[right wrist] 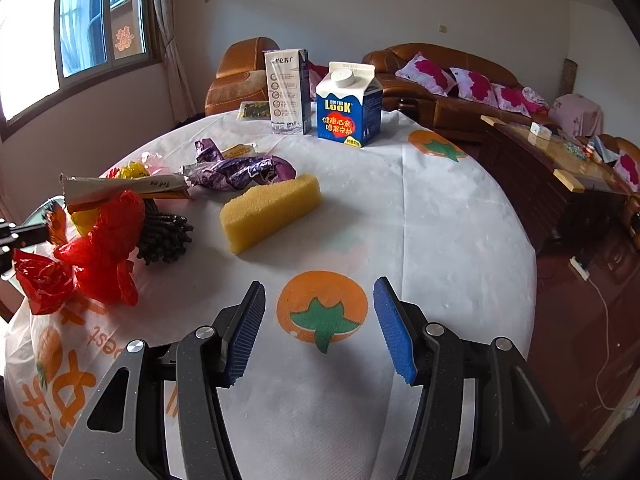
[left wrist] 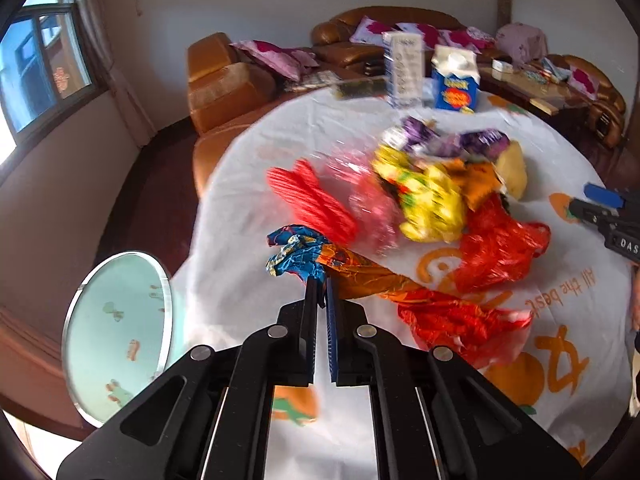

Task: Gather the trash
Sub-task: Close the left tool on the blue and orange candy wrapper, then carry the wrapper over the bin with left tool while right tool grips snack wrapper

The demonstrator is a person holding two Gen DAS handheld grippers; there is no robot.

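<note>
While pinched, crumpled blue-orange foil wrapper (left wrist: 320, 258), left gripper (left wrist: 322, 284)

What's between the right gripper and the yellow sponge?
Nothing but bare tablecloth with an orange fruit print, as the right wrist view shows. The right gripper is open; the sponge lies beyond the print.

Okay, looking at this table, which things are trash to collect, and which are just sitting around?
Part of the job:
- blue-and-orange foil wrapper, pinched in the left gripper
- purple wrapper
- red plastic bag
- yellow wrapper
- right gripper, open and empty

Probably just lying about:
- yellow sponge
- blue Look carton
- tall white carton
- sofa
</note>
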